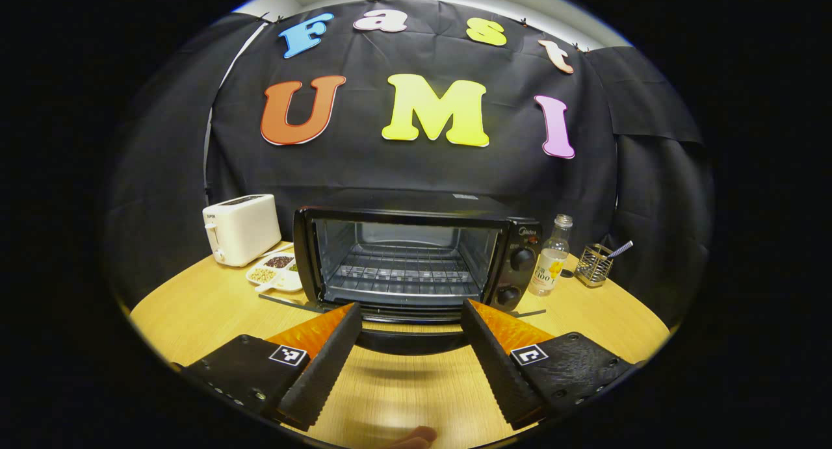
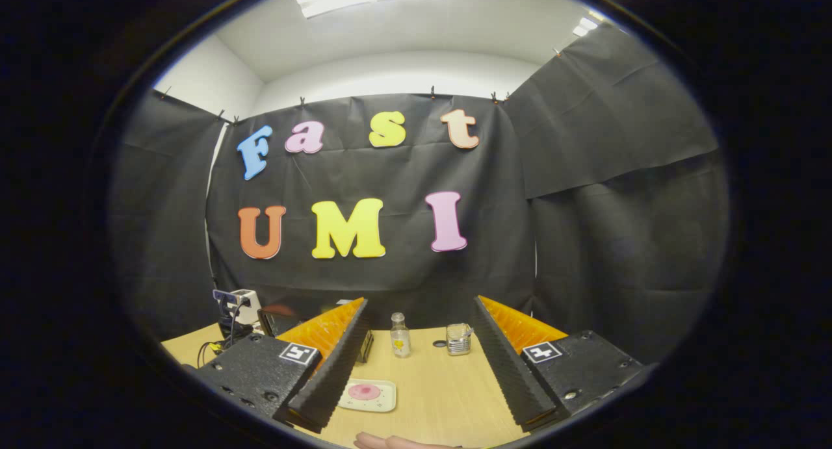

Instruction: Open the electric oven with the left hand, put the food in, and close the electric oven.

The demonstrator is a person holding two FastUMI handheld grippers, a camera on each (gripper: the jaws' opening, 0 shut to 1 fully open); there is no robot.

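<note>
The black electric oven (image 1: 416, 254) stands on the wooden table (image 1: 195, 306) with its door (image 1: 409, 337) folded down and its wire rack (image 1: 403, 270) bare. My left gripper (image 1: 411, 306) is open just in front of the lowered door, a finger on either side of its front edge, pressing on nothing. In the right gripper view a pale plate (image 2: 383, 402) with a pink piece of food (image 2: 364, 391) lies on the table close below my open right gripper (image 2: 420, 300). The oven (image 2: 276, 319) is mostly hidden behind that gripper's left finger.
A white toaster (image 1: 240, 228) and a divided dish of beans (image 1: 276, 270) sit left of the oven. A clear bottle (image 1: 550, 257) and a wire holder (image 1: 595, 264) stand to its right, the same bottle (image 2: 400, 335) and holder (image 2: 459, 338) lying beyond the plate.
</note>
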